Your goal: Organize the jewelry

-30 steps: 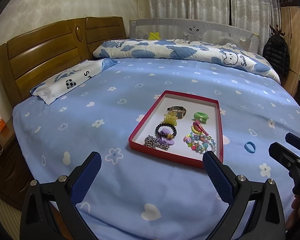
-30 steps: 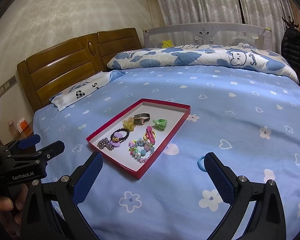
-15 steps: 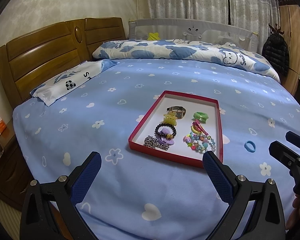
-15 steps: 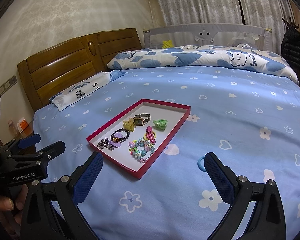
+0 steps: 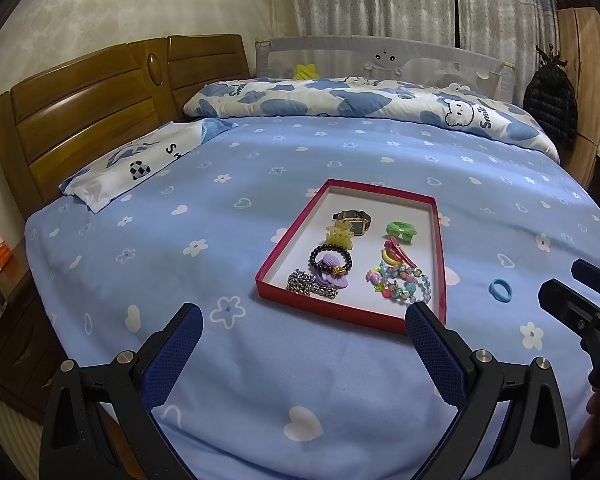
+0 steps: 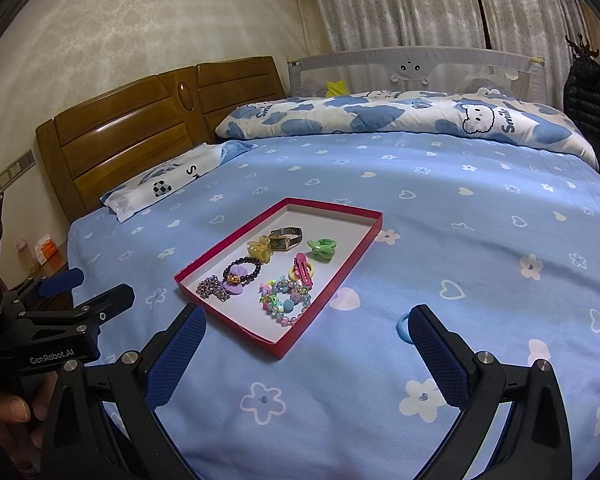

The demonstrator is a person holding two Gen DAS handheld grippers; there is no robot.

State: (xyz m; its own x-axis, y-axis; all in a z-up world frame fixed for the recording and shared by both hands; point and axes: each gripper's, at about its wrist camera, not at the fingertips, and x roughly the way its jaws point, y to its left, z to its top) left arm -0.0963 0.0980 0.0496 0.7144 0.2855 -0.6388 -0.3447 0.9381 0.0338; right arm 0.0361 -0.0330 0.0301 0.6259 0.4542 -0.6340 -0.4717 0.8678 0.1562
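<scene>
**Holding both grippers above the bed, jewelry tray ahead**

Item 1: left gripper (image 5: 304, 344). I have it hovering over the blue bedsheet (image 5: 180, 248), jaws spread wide, nothing between the blue pads.

Item 2: right gripper (image 6: 306, 344). Likewise released and empty, low over the sheet; its right finger (image 6: 436, 348) partly covers the hair tie in its own view.

Item 3: red tray (image 5: 440, 248). Shallow, white inside, lying flat on the sheet just beyond the left gripper's fingertips.

Contents of the tray, as I read them:
- watch (image 5: 354, 220), toward the far end
- yellow claw clip (image 5: 338, 237), touching the watch
- green clip (image 5: 401, 232), to the right of the watch
- dark bead bracelet (image 5: 330, 261), lying around a purple bow (image 5: 331, 276)
- silver chain (image 5: 306, 285), at the near left corner
- pink hair clip (image 5: 398, 251), over a yellow ring
- multicoloured bead bracelet (image 5: 400, 286), at the near right

Item 4: blue hair tie (image 5: 500, 290). Outside the tray, on the sheet to its right, apart from the rim.

Item 5: surroundings. Wooden headboard (image 5: 80, 120), pillow (image 5: 136, 168), rolled quilt (image 5: 360, 100) along the far side.
</scene>
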